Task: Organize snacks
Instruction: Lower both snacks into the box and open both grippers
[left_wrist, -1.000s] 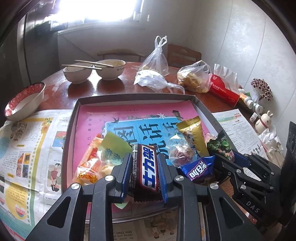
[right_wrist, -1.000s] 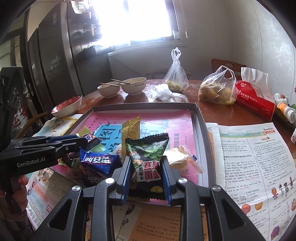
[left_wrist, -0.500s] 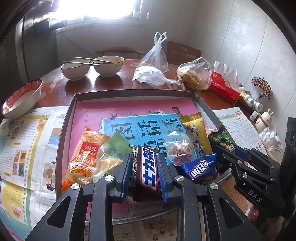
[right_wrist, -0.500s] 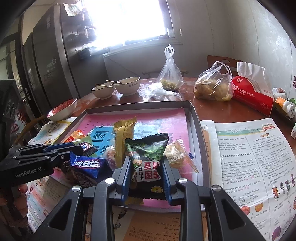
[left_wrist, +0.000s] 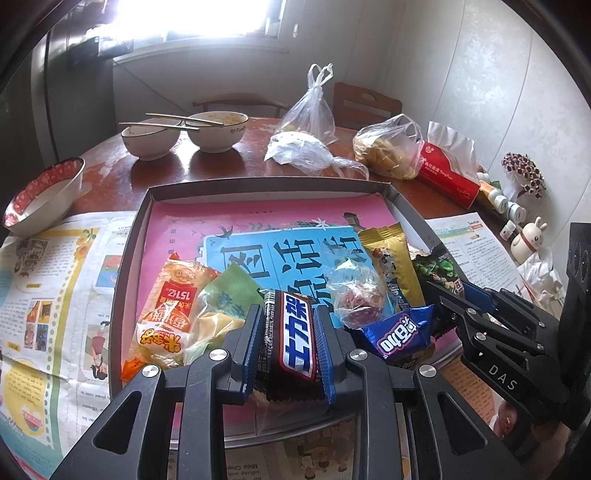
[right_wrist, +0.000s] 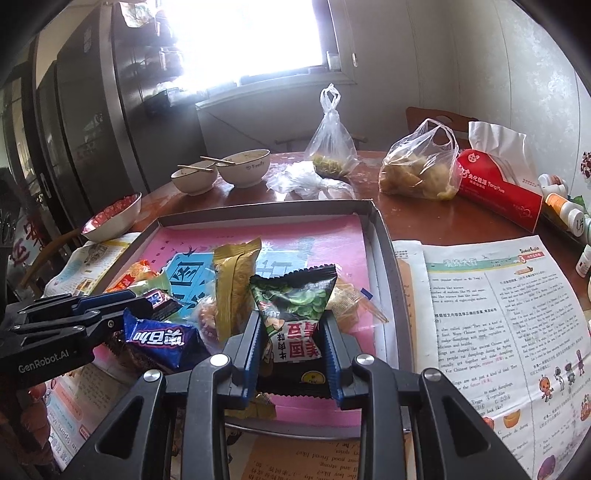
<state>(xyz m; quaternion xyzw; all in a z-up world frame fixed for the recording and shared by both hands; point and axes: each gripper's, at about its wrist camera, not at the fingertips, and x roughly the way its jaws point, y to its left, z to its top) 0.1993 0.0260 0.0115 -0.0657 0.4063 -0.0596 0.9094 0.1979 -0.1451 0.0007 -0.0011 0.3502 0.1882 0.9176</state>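
Left wrist view first: the left gripper (left_wrist: 288, 343) was pinching a dark chocolate bar (left_wrist: 291, 339) with white Chinese lettering on a blue band, held over the near edge of the tray (left_wrist: 136, 236). Just left of the jaws lay an orange rice cracker pack (left_wrist: 166, 314) printed "1512" upside down, and a pale green packet (left_wrist: 229, 291) touching it. Right of the jaws sat a clear wrapped candy (left_wrist: 354, 295), a gold packet (left_wrist: 391, 266) and a blue packet (left_wrist: 399, 336) with white characters. Far right, the other gripper's arm read "DAS". Well ahead, past the tray, one white bowl (left_wrist: 218, 129) had lettering on it I couldn't fully make out, and a red tissue pack (left_wrist: 447, 177) had writing too small to read here.

Right wrist view: the right gripper (right_wrist: 291, 339) was clamped on a black and green pea snack bag (right_wrist: 291, 306), red Chinese characters on white, held over the tray's near right part. The gold packet (right_wrist: 232, 280) stood just left of it. Further left, the left gripper (right_wrist: 122, 302) showed "GenRobot.AI" on its side. Ahead, the bowl (right_wrist: 245, 170) looked like it said "Family", and the tissue pack (right_wrist: 498, 188) read "TangHuo"-ish. A newspaper (right_wrist: 498, 314) with English text lay to the right.
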